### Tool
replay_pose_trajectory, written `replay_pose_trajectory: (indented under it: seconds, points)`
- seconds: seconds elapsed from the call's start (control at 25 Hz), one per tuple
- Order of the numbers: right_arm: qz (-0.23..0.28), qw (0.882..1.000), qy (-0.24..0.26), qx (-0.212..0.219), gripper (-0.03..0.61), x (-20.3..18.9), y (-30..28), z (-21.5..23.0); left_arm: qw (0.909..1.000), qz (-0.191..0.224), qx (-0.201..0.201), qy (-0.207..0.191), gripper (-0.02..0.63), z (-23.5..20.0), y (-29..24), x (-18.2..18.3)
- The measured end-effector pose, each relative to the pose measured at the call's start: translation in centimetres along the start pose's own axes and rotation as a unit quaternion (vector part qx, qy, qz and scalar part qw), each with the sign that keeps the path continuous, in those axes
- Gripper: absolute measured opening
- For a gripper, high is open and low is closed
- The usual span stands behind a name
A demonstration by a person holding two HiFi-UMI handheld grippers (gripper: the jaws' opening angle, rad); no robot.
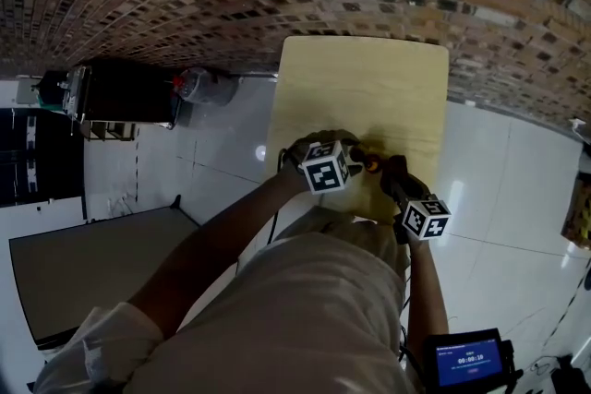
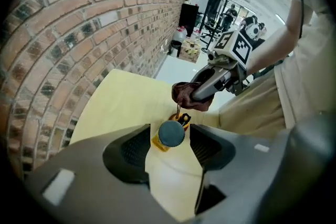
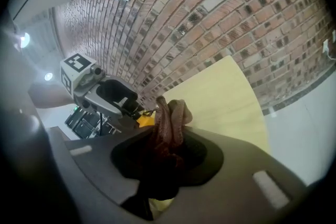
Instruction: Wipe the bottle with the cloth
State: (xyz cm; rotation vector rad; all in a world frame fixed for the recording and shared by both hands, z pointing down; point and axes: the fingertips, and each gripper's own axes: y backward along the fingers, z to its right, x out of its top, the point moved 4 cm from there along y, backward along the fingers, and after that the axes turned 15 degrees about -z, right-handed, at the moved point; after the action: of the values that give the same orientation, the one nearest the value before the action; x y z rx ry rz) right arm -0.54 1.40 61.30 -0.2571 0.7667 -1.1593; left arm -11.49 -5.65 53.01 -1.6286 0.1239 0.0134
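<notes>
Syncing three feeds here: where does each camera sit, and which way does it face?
Head view: on the head, steeply down at table; arms, left tool, right tool show.
Left gripper view: on left tool, down over bottle; open jaws show.
Right gripper view: on right tool, toward brick wall; jaws clamping cloth.
Gripper views share bottle and cloth.

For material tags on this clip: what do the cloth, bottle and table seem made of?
The cloth looks like soft matte fabric, reddish-brown: it bunches in limp folds. The bottle is probably plastic, with a yellow body and dull blue-grey cap; too small to be sure. The table has a smooth pale-yellow top, perhaps laminate or light wood; no grain shows.
</notes>
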Motion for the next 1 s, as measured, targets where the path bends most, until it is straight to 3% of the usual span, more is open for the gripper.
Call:
replay_pose_trajectory:
  seconds: [0.08,0.2,0.32,0.48,0.64,1.0]
  points:
    - [0.013,1.0,-0.014,-0.006,0.095,0.0,0.2,0.4,0.9979,-0.007,0.03,-0.057,0.276,0.4,0.0,0.5]
    - [0.066,0.994,-0.074,-0.035,0.098,0.4,1.7,2.2,0.9822,-0.026,0.074,-0.171,0.293,1.6,-0.7,1.4]
    - [0.117,0.983,-0.132,-0.039,0.098,0.6,3.2,3.6,0.9692,-0.047,0.073,-0.23,0.268,2.6,-2.6,2.0]
    - [0.107,0.989,-0.101,0.011,0.098,1.0,2.0,1.2,0.9625,-0.073,0.081,-0.248,0.194,2.6,-4.6,2.5]
    - [0.086,0.993,-0.077,0.03,0.098,1.3,0.2,-1.2,0.9648,-0.062,0.081,-0.243,0.145,2.9,-4.8,3.3]
    - [0.046,0.994,-0.099,0.003,0.097,0.6,-2.2,0.4,0.9634,-0.061,0.073,-0.25,0.126,3.4,-4.7,3.6]
